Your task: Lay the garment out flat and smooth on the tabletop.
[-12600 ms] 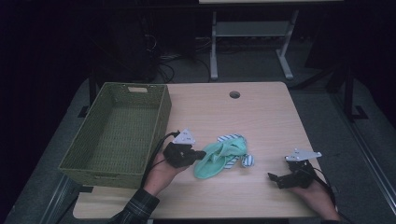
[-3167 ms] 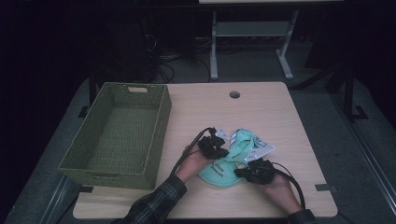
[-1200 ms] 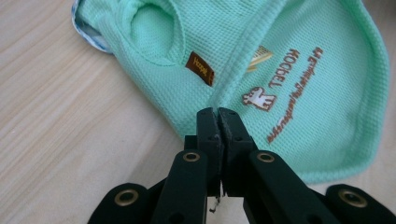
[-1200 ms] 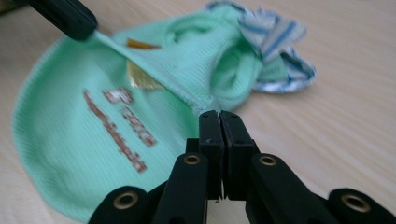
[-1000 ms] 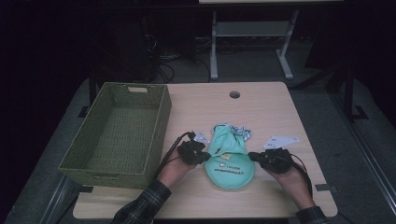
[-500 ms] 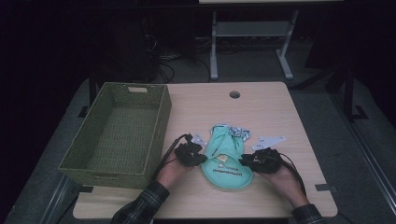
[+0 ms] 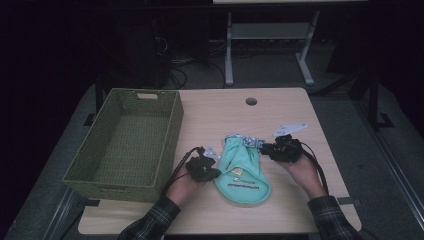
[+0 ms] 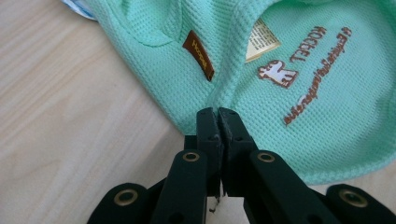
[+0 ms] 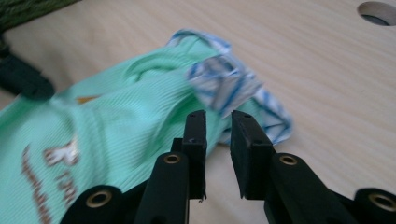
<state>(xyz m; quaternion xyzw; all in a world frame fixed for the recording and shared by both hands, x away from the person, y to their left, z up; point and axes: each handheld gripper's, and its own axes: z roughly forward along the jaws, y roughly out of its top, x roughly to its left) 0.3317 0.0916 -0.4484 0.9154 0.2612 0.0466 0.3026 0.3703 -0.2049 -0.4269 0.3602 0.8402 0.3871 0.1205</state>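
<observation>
The left gripper (image 7: 212,170) is held low with its black jaws pressed together. The right gripper (image 9: 218,122) is pointed leftward in the high view; its jaws have just been opening and are parted by a narrow gap, nothing pinched between them.

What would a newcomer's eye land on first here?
The mint-green bib lying mid-table, brown print up, between both hands. The left hand-held gripper is shut on its edge; the right hand-held gripper stands open by the blue-striped trim. A green woven basket sits at the left.
</observation>
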